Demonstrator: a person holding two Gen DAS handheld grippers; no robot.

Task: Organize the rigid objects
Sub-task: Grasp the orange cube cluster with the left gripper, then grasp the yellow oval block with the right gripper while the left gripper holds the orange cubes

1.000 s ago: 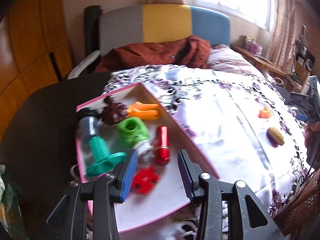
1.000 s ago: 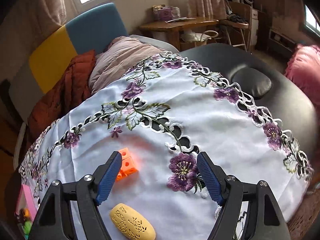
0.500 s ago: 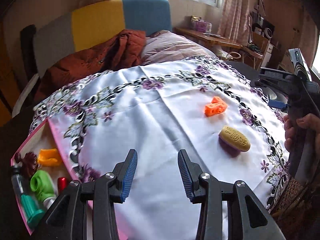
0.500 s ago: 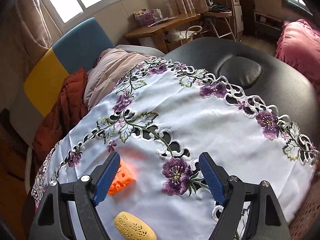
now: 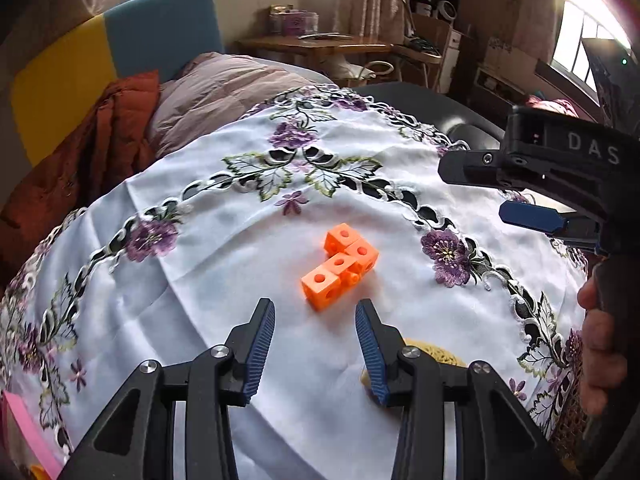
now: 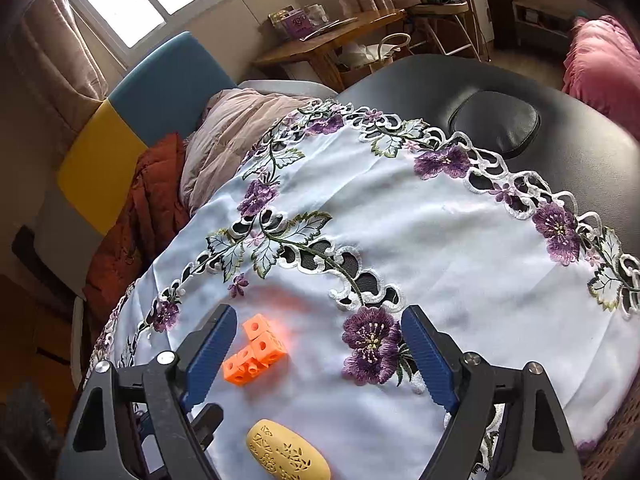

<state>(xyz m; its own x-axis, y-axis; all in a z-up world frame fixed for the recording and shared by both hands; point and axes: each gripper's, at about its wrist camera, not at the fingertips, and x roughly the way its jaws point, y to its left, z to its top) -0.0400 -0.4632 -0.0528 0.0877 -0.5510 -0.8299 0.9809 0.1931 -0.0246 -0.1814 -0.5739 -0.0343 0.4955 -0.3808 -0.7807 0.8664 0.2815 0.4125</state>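
Observation:
An orange piece of joined cubes (image 5: 339, 265) lies on the white embroidered cloth (image 5: 224, 248). My left gripper (image 5: 315, 342) is open and empty just short of it. A yellow patterned oval (image 6: 288, 453) lies near the cloth's front edge; in the left wrist view it (image 5: 436, 354) is partly hidden behind my right finger. My right gripper (image 6: 318, 354) is open wide and empty, above the cloth, with the orange piece (image 6: 256, 350) close to its left finger. The right gripper also shows in the left wrist view (image 5: 532, 216).
A pink box edge (image 5: 28, 436) shows at the lower left. Black padded table (image 6: 520, 92) extends beyond the cloth. A colourful chair (image 5: 120, 48) with rust and pink quilts (image 5: 224, 92) stands behind. A wooden desk (image 6: 336, 40) is farther back.
My left gripper has swung right, away from the pink box of toys, and now faces the orange cube piece. My right gripper has stayed open and shifted only slightly.

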